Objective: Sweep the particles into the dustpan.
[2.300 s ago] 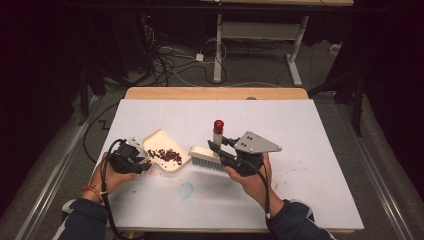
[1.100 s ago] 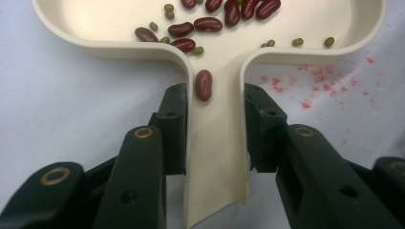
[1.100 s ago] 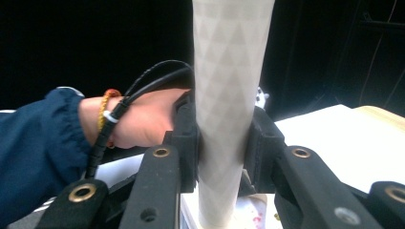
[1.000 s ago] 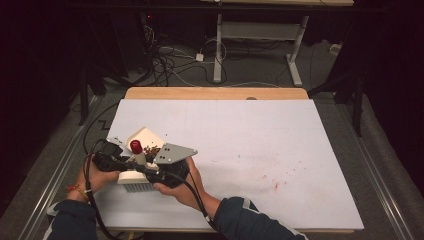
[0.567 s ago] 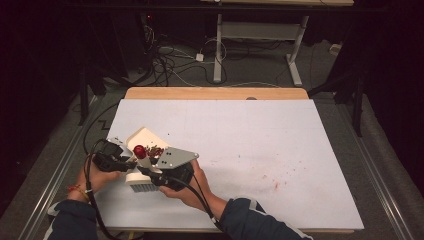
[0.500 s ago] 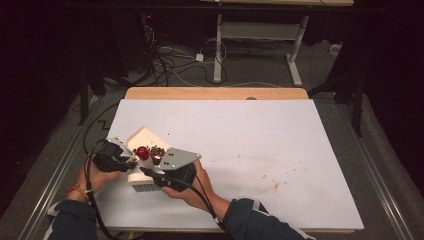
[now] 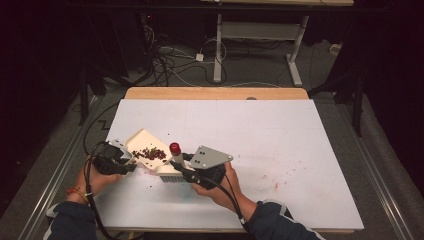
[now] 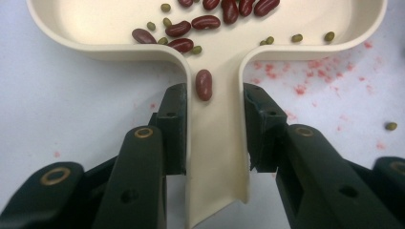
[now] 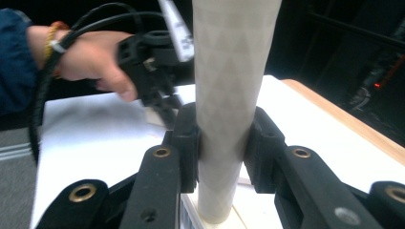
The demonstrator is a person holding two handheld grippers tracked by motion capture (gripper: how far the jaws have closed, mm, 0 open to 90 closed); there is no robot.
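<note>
The worktop (image 7: pixel 280 145) is a flat white sheet, smooth enough that loose beans will skid and roll on it, so I judge short, light strokes are safer than long sweeps. On its near-left part sits the cream dustpan (image 7: pixel 142 145), which looks like thin rigid plastic, light and easy to nudge; my left hand-held gripper (image 8: pixel 210 102) is closed on its narrow channel handle, the sensible place to pin it, since the shallow tray would flex or tip. Just beside it stands the brush (image 7: pixel 170 167), red-capped, bristles on the sheet; my right hand-held gripper (image 9: pixel 222 138) is clamped around its pale, faintly textured handle (image 9: pixel 229 71), which seems stiff and grippy enough not to twist. The bristles look soft, so pressing hard would only splay them. Smallest are the beans (image 8: pixel 198 24) in the pan: hard, glossy, featherweight, apt to bounce out if I jolt it.
</note>
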